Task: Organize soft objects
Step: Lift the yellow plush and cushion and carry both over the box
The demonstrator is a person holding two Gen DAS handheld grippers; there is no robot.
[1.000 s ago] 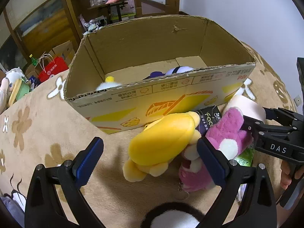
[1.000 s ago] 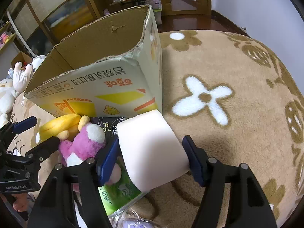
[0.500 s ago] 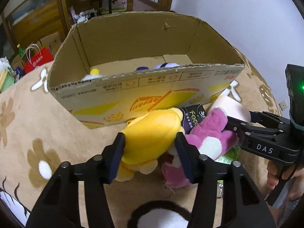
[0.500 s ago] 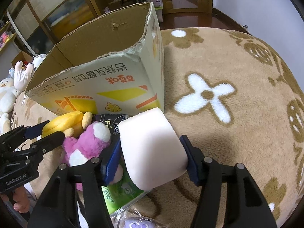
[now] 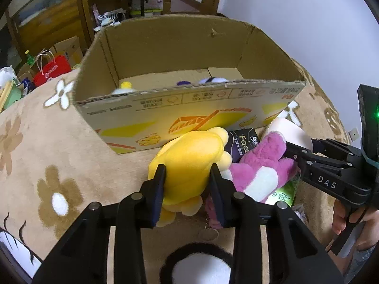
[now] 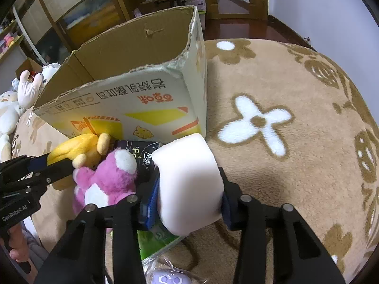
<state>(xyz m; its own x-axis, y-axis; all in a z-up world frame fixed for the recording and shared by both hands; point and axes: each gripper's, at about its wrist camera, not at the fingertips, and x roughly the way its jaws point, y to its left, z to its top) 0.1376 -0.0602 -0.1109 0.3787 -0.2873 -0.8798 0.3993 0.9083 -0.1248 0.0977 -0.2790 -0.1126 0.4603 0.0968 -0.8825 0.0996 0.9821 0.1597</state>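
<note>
A yellow plush (image 5: 189, 156) lies on the tan flowered rug in front of an open cardboard box (image 5: 189, 101). My left gripper (image 5: 187, 169) is closing tight on it, both pads pressing into its sides. Beside it lies a pink plush (image 5: 260, 165), free of both grippers. In the right wrist view my right gripper (image 6: 189, 184) is closing on a white foam block (image 6: 184, 158), whose sides its pads squeeze. The block sits at the box's (image 6: 132, 108) near right corner. Small toys (image 5: 213, 80) peek over the box's front wall.
A dark tissue pack (image 5: 244, 142) and a green pack (image 6: 156, 239) lie under the pink plush and the block. A black-and-white plush (image 5: 199, 267) is near my left gripper. A purple bagged item (image 6: 165, 277) sits at the bottom edge. White plush toys (image 6: 9, 113) lie far left.
My left gripper went from wide open to shut on the yellow plush. My right gripper's fingers drew in until they pressed the white foam block. Neither hand shifted.
</note>
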